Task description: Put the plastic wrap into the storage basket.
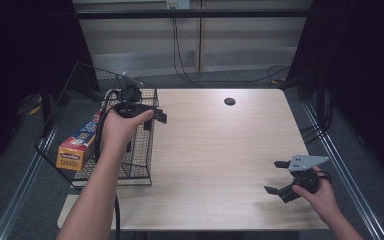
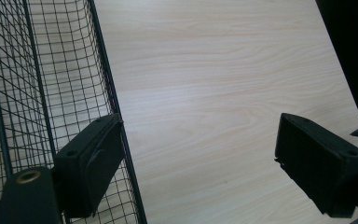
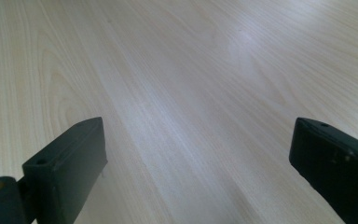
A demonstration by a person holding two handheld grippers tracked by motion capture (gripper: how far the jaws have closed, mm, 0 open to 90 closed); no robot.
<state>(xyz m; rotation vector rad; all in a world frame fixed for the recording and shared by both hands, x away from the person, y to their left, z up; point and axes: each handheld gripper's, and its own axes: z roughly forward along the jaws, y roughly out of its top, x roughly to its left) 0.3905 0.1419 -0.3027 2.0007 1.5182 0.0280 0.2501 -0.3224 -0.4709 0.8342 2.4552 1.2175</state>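
Observation:
My left gripper (image 1: 154, 121) hangs over the right rim of a black wire basket (image 1: 139, 161) at the table's left edge. Its jaws stand wide apart with nothing gripped; in the left gripper view (image 2: 199, 126) the left jaw sits against the basket wall (image 2: 51, 70), with bare wood beyond it. A long orange and blue box (image 1: 77, 145) lies inside the basket along its left side. My right gripper (image 1: 276, 177) rests low near the table's front right corner, open, and bare wood lies between its jaws in the right gripper view (image 3: 199, 128).
The light wooden table (image 1: 220, 150) has a small dark round hole (image 1: 229, 101) near its back edge. The basket overhangs the table's left edge. Cables (image 1: 275, 72) trail over the grey floor behind the table.

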